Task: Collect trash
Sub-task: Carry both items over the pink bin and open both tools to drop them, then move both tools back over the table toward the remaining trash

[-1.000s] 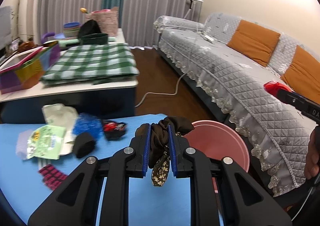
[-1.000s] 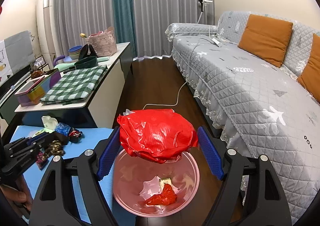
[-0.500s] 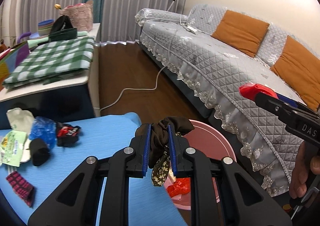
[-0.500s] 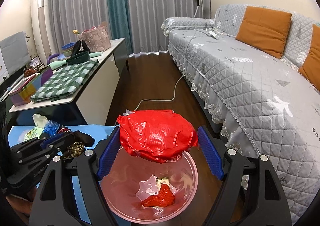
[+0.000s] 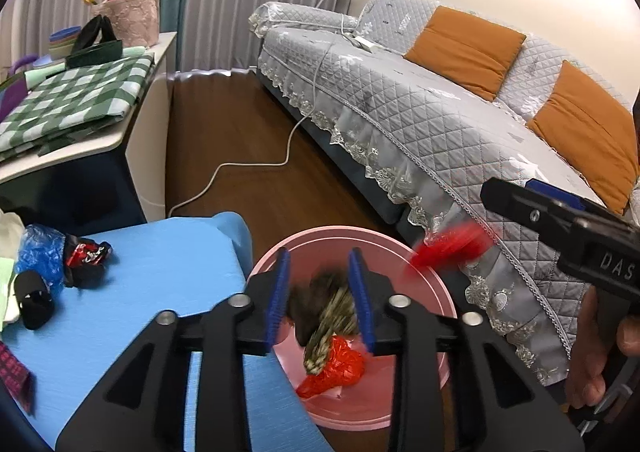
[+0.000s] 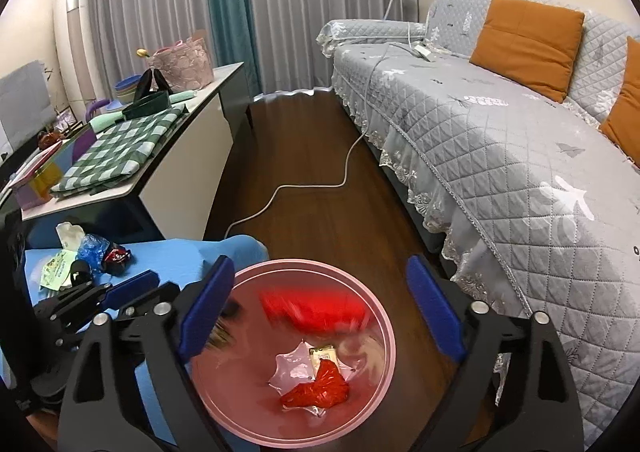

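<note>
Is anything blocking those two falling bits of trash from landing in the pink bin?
Nothing visible does. Both grippers' jaws have just been opening. The brown patterned scrap drops, blurred, between the left gripper pads, and the red bag falls below the right gripper, both over the open pink bin.

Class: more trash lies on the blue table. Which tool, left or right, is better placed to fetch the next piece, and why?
Left. The left tool hangs beside the blue table, nearer the black wrapper; the right tool hangs over the pink bin.

Glossy pink plastic bin (image 6: 384,336), crinkly red plastic bag (image 6: 316,392), quilted grey cloth sofa cover (image 6: 500,156).
</note>
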Demonstrator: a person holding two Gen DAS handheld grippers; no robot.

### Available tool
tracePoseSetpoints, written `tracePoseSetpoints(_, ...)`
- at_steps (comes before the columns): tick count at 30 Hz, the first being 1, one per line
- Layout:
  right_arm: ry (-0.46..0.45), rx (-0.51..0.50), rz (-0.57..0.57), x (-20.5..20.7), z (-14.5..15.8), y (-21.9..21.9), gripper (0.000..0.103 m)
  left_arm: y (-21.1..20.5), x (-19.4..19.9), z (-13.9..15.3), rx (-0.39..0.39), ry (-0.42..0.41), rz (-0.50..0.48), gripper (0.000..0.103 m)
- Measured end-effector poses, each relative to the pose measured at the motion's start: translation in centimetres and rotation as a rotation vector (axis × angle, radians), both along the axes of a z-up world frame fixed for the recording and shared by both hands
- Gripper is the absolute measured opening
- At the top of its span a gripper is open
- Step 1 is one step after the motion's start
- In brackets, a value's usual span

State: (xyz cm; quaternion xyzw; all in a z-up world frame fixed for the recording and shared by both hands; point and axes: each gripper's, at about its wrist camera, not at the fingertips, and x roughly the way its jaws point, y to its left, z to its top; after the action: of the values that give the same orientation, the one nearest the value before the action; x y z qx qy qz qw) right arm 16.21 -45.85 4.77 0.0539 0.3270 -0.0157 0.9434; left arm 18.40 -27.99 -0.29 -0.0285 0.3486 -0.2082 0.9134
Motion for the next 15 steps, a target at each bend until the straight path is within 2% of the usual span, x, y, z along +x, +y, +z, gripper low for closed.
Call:
tracePoseSetpoints(7,-0.007,0.027,-0.007,0.0,0.4,-0.1,0.088,1.8,-0.9,0.1,-0.004,0.003,0.031,0.035)
tracePoseSetpoints(15,-0.05,0.045,0.04,-0.7,2.3,2.4,0.087,6.0,-3.8,2.1,0.013,-0.03,0.086,0.035)
